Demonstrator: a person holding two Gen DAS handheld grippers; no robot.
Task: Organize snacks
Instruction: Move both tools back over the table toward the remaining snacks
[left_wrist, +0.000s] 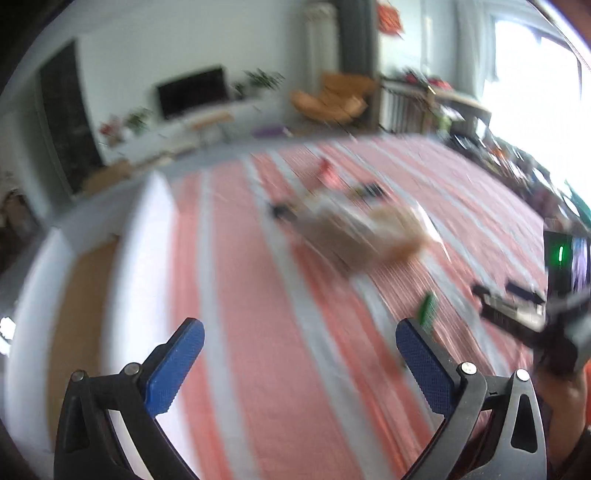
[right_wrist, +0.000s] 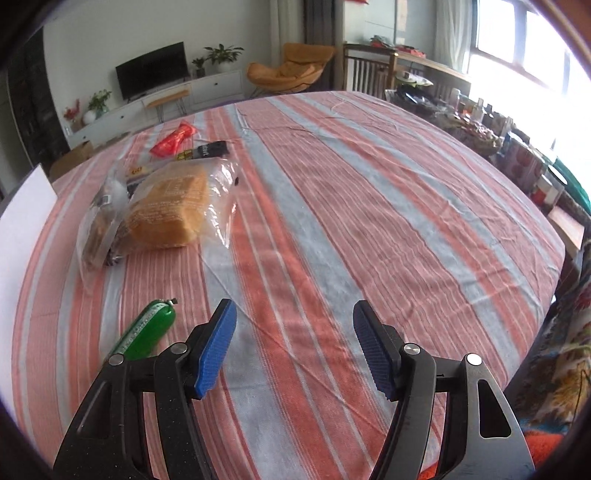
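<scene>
A bagged loaf of bread (right_wrist: 168, 206) lies on the striped tablecloth (right_wrist: 351, 206), left of centre. Behind it lie a red packet (right_wrist: 173, 140) and a dark packet (right_wrist: 210, 150). A green sausage stick (right_wrist: 147, 329) lies just left of my right gripper (right_wrist: 293, 325), which is open and empty above the cloth. The left wrist view is motion-blurred: the bread (left_wrist: 369, 232), red packet (left_wrist: 327, 171) and green stick (left_wrist: 427, 309) show ahead. My left gripper (left_wrist: 300, 341) is open and empty. The right gripper (left_wrist: 517, 310) shows at its right edge.
A white box or board (right_wrist: 26, 206) stands at the table's left edge, also in the left wrist view (left_wrist: 147, 236). A cluttered shelf (right_wrist: 517, 147) runs along the table's right side under the window. A TV (right_wrist: 151, 70) and orange chair (right_wrist: 291, 68) stand beyond.
</scene>
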